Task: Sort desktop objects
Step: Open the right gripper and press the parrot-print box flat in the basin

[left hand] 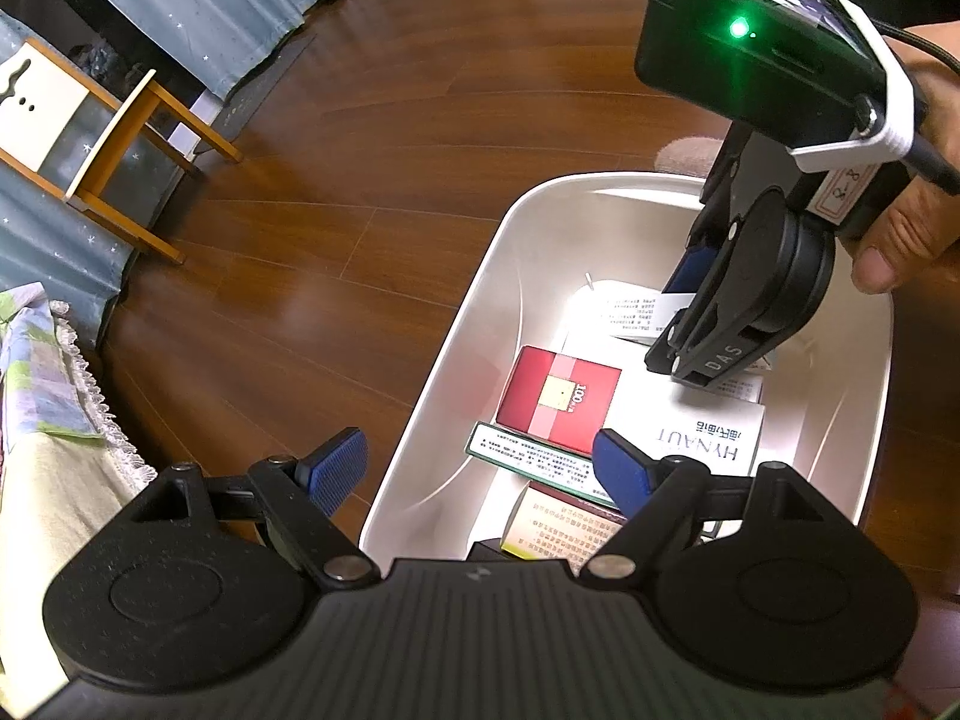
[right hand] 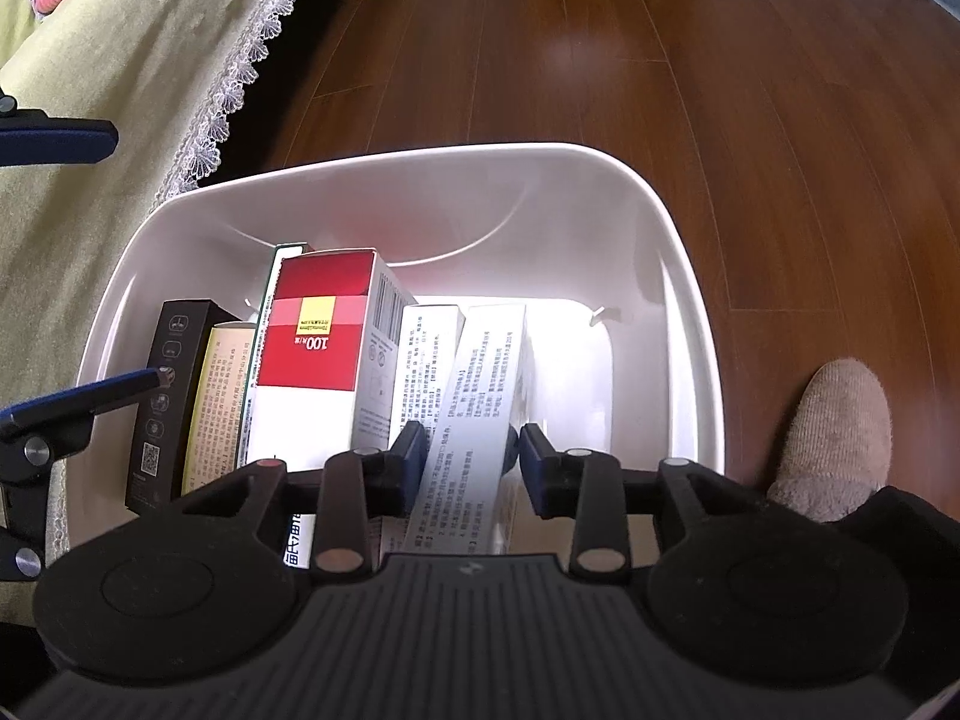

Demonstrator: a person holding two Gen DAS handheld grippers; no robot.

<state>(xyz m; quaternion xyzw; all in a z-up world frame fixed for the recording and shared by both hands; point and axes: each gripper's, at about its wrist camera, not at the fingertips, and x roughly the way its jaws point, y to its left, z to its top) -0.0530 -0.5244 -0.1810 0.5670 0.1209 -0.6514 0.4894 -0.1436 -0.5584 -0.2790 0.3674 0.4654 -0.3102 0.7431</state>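
A white bin (left hand: 456, 312) (right hand: 690, 276) stands on the wooden floor with several boxes upright inside. My right gripper (right hand: 471, 459) (left hand: 678, 315) reaches into the bin and is shut on a narrow white printed box (right hand: 480, 384) (left hand: 630, 309). Left of that box are another white box (right hand: 420, 372), a red and white box (right hand: 318, 330) (left hand: 558, 396), a yellow box (right hand: 219, 402) and a black box (right hand: 165, 396). My left gripper (left hand: 480, 468) hangs open over the bin's near end with nothing between its fingers (right hand: 90, 393).
A couch with a lace-edged cover (right hand: 120, 120) borders the bin on one side. A wooden stool (left hand: 120, 138) and blue curtains (left hand: 210, 0) stand further off. A socked foot (right hand: 840, 432) rests beside the bin, and a hand (left hand: 912, 228) holds the right gripper.
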